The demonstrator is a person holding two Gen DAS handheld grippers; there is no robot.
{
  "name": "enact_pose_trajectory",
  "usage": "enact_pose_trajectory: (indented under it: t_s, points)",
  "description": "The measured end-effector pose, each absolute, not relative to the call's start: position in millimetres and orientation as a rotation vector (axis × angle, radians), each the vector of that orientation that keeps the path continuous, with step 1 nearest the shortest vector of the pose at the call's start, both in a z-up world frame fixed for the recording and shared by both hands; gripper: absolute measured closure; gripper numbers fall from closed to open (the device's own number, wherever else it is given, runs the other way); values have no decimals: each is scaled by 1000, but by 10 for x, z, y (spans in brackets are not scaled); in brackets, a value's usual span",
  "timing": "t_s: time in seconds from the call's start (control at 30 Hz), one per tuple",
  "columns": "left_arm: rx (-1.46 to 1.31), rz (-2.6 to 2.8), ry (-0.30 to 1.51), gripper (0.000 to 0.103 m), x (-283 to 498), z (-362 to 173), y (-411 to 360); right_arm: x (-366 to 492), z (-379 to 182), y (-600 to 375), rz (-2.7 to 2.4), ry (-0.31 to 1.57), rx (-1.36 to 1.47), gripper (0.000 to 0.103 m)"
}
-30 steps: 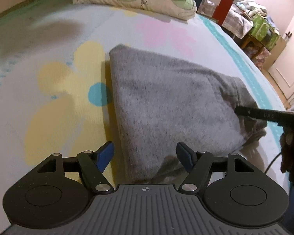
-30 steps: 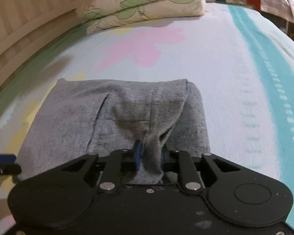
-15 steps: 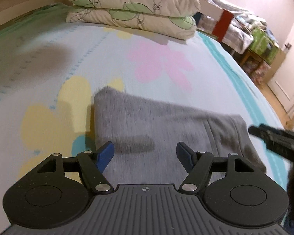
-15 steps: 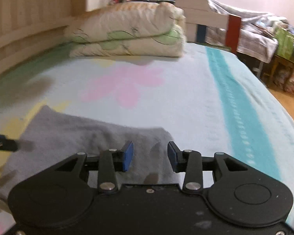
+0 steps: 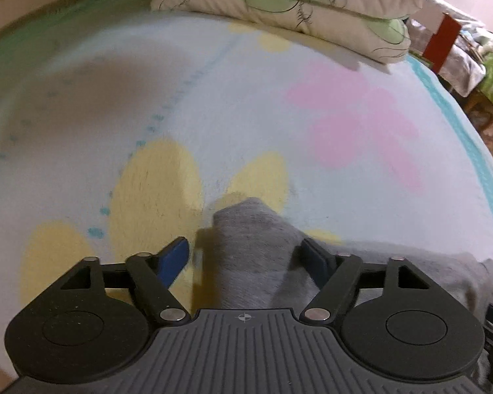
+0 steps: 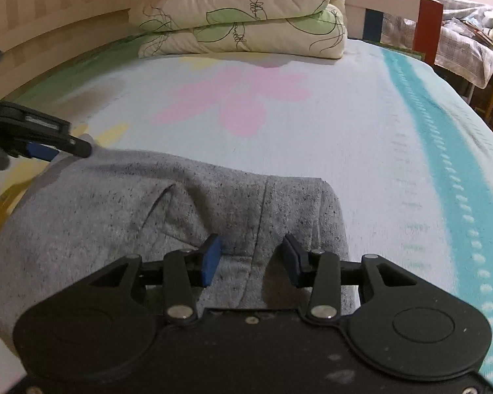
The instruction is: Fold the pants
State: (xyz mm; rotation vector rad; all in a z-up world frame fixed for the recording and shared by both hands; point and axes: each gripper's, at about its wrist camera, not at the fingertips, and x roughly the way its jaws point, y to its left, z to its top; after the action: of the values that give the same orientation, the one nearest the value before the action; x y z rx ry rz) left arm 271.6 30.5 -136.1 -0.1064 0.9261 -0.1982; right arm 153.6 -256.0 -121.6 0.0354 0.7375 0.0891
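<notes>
Both grippers reopened, pants (image 6: 115,223) edge hidden

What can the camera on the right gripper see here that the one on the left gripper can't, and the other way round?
Only the right wrist view shows the pants' seams and folded edge, plus the left gripper at their far corner. Only the left wrist view shows the yellow flower print and a raised corner of the pants between open jaws. Both show the grey pants, the folded quilt, the pink flower and the bedsheet.

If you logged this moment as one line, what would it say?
task: fold pants | folded grey fleece pants: flat on flowered bedsheet | left gripper: open around corner | right gripper: open, just released
</notes>
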Motion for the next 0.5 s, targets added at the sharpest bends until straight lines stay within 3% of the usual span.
enact_pose_trajectory:
  t_s: [0.23,0.5]
  points:
    - [-53,-211,893,27,2580,-1203,267,1563,-1272,-2538,82,728,44,58]
    - [-54,-320,891,27,1880,-1071,276,1522,-1227,-2544,66,729,48,57]
